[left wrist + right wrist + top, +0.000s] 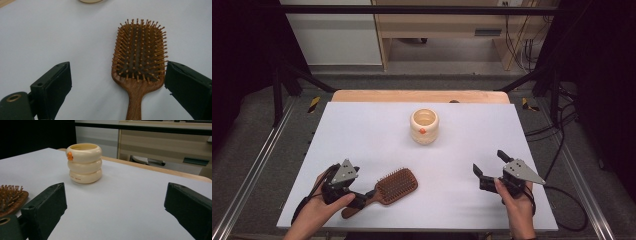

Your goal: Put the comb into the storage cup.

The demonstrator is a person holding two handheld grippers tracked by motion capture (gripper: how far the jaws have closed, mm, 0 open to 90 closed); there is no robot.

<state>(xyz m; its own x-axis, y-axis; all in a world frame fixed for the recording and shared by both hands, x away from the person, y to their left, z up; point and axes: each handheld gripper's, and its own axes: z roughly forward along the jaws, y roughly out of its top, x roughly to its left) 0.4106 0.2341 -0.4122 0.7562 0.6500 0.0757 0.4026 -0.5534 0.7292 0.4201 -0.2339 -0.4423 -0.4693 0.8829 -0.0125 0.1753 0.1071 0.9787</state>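
Two grippers spread wide | left gripper [362,196] jaws straddle wooden hairbrush [138,62] at neck, not touching | hairbrush flat on counter [372,130], bristles up, near left front edge | right gripper [489,165] over bare counter, holding nothing | cream cup [424,126] well beyond

Lab-type recording bay: white table [362,130] inside black metal frame [282,85], grey carpet, yellow-black floor tape [314,104], loose cables [562,125] at right, plywood bench [447,25] at far side, dark curtains both sides.

Black two-jaw tool [490,165] topped by a grey three-cornered plate.
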